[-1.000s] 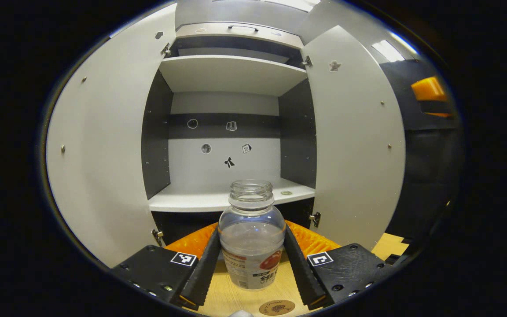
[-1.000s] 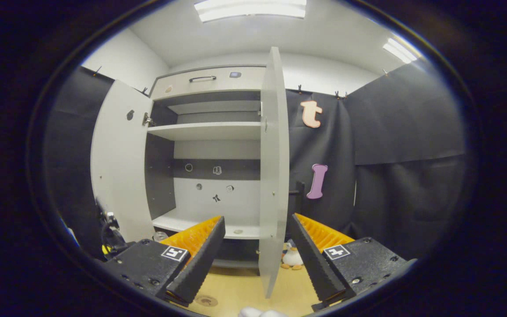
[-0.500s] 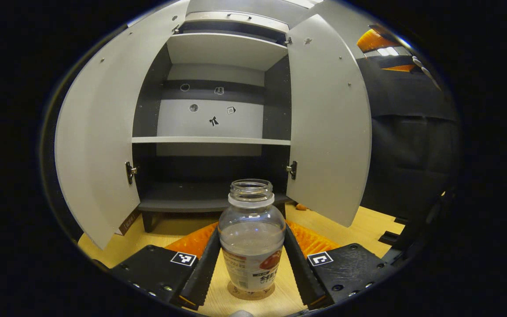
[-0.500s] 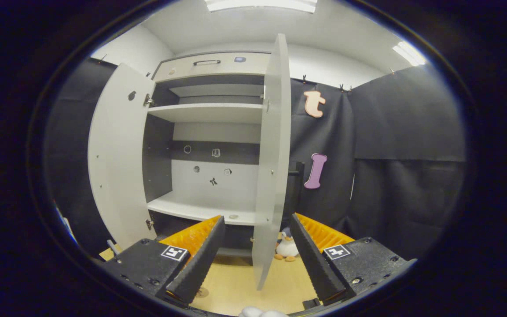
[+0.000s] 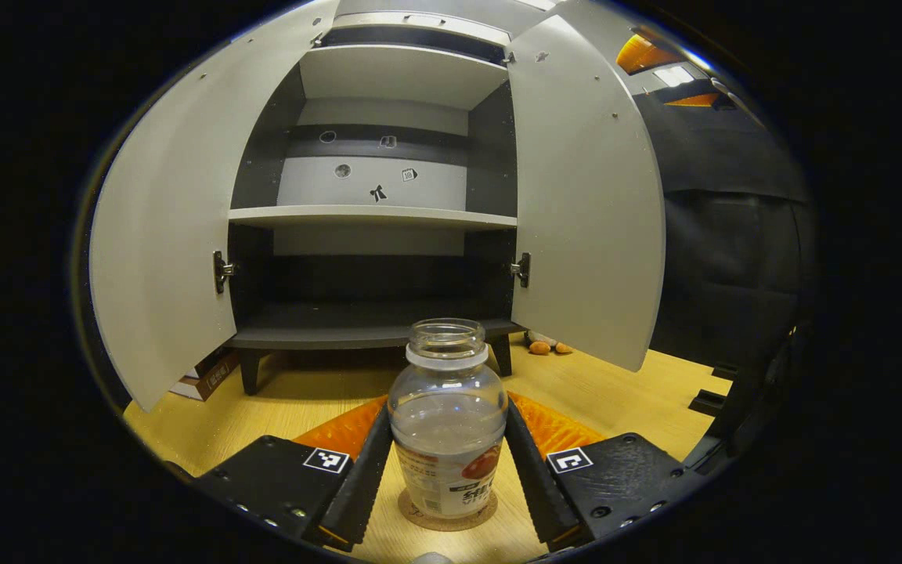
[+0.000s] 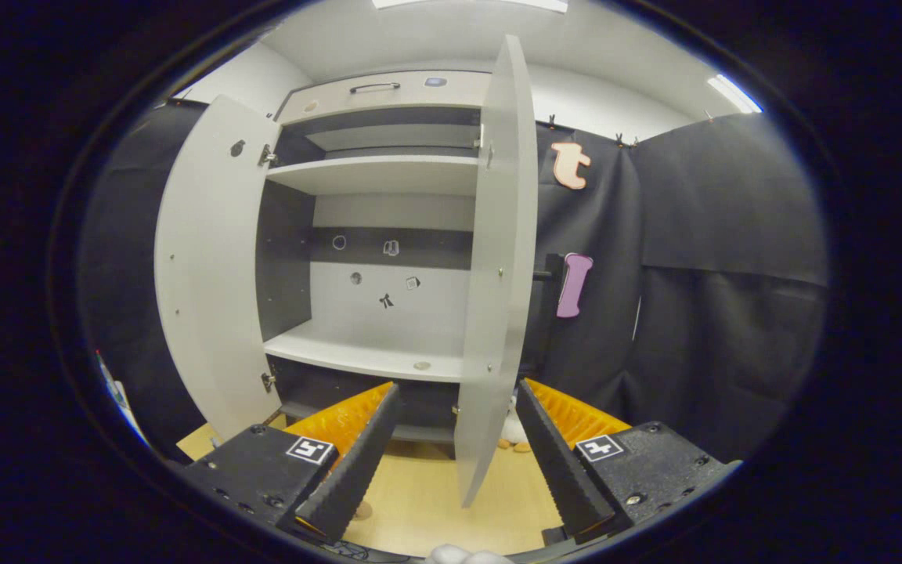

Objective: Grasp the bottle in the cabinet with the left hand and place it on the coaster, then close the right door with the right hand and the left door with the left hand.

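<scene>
Left gripper point(image 5: 447, 478), black body with orange ribbed fingers, is clenched on the clear plastic bottle with a red-and-white label and no cap point(image 5: 448, 419); both fingers press its sides. The bottle stands upright on the round cork coaster point(image 5: 446, 513), which lies on the light wooden floor point(image 5: 600, 399). A second ago the bottle was held high in front of the middle shelf and the coaster was a small disc at the bottom edge; half a second ago the coaster edge just peeked under the bottle base; now more of the coaster rim shows around it. Whether the base is fully seated or a hair above is hard to tell from this angle.

The grey two-door cabinet with dark interior point(image 5: 373, 258) sits lower-on and farther back in the left gripper view than before; its feet and bottom shelf now show. Left door point(image 5: 177, 219) and right door point(image 5: 588, 204) both stand open. A small orange-and-white toy point(image 5: 543, 345) lies on the floor by the right door's bottom edge.

In the right gripper view, the right gripper point(image 6: 455, 462) has its fingers spread apart, holding nothing. The right door point(image 6: 498, 266) is seen edge-on between the fingers, not touching either one as far as shows. Compared with a second ago the door edge reaches higher and looks nearer; the camera has tilted up slightly. The left door point(image 6: 204, 266) is wide open, unchanged.
</scene>
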Demonstrator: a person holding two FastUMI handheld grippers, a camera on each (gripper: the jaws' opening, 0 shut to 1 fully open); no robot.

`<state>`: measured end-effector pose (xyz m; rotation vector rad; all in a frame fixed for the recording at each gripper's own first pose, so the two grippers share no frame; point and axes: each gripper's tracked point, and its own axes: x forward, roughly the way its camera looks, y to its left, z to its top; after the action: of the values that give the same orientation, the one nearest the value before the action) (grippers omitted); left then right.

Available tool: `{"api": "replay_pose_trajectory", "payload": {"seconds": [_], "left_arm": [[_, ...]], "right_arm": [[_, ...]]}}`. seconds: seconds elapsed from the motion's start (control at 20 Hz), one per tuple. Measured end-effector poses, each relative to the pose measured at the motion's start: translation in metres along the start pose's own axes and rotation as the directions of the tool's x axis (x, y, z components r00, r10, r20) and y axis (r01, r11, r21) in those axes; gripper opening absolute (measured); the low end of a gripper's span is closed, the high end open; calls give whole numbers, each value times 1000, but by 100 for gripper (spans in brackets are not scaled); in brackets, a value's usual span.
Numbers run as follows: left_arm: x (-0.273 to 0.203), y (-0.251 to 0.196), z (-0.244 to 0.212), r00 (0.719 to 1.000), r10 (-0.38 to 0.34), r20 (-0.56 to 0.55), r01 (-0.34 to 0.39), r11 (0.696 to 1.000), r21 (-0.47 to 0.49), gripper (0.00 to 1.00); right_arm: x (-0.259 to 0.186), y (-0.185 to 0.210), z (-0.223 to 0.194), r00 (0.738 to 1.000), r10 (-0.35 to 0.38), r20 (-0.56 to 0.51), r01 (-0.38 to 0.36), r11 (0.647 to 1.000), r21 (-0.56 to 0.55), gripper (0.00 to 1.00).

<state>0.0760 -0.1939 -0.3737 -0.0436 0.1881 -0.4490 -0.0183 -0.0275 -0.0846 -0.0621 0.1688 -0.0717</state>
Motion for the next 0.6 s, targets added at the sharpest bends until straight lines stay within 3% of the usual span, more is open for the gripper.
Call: {"api": "replay_pose_trajectory", "payload": {"seconds": [0.1,0.4,0.5,0.6], "left_arm": [[1,-1,-7,1000,-3,-3,3,1000,7,80],[-3,-3,-12,1000,-8,23,7,999,53,74],[-6,-3,-14,1000,-10,9,10,998,62,80],[-8,-6,-11,1000,-27,6,27,998,58,92]], "right_arm": [[1,2,-2,1000,4,-6,-4,1000,-7,98],[1,4,-2,1000,10,-9,-10,1000,-17,98],[1,4,-1,1000,11,-7,-12,1000,-13,98],[0,4,0,1000,12,-7,-13,1000,-12,98]]}}
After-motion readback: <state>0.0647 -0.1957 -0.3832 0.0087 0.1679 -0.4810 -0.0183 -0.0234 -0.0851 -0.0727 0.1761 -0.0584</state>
